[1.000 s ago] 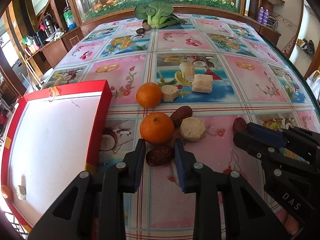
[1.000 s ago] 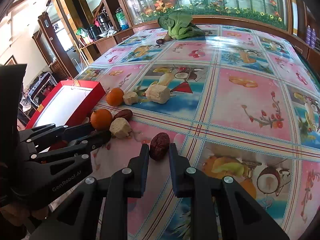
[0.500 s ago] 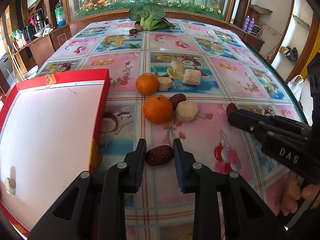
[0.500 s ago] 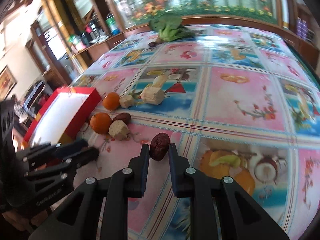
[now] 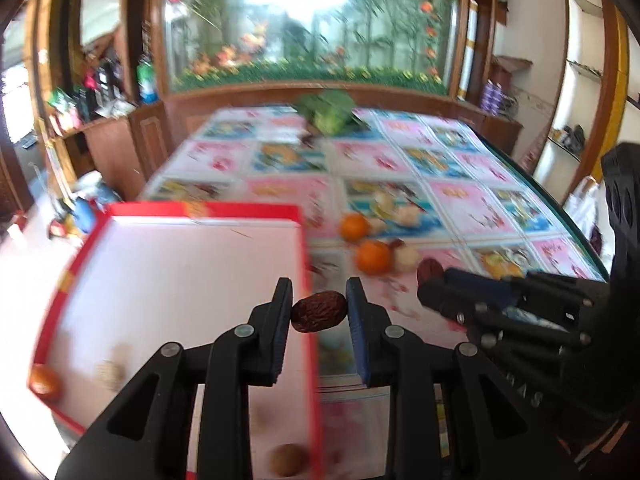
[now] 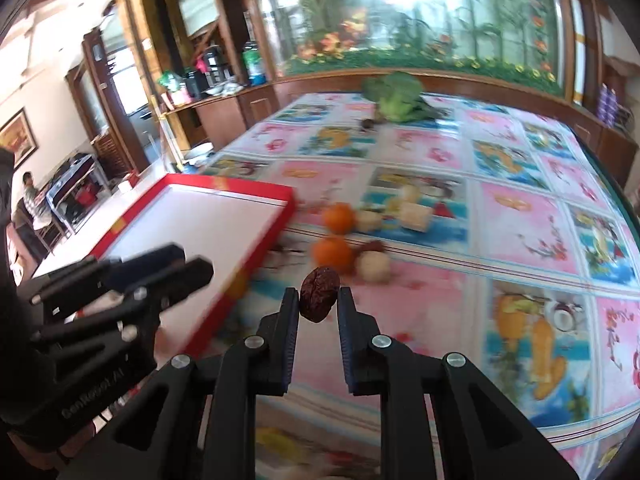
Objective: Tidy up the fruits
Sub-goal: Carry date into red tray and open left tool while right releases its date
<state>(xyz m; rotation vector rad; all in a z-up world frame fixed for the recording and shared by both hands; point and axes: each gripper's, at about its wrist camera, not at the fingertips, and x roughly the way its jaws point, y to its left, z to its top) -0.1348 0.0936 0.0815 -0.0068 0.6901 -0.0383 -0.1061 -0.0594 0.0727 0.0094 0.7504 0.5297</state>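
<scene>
A counter (image 6: 520, 216) covered in a fruit-print cloth fills the scene, with a leafy green vegetable (image 6: 394, 96) at its far end. On its left side lies a shallow red box (image 5: 200, 210) with a white floor, holding a few small blurred items near its near edge. Right of the box sit two oranges (image 6: 333, 254) among pale cake pieces (image 6: 416, 214) and a dark date. The left gripper (image 5: 319, 306) has its jaws clamped on a red date (image 5: 319, 312), lifted just over the box's right rim. The right gripper (image 6: 319, 300) pinches another wrinkled red date (image 6: 319, 293) in its jaws, raised above the counter right of the box.
</scene>
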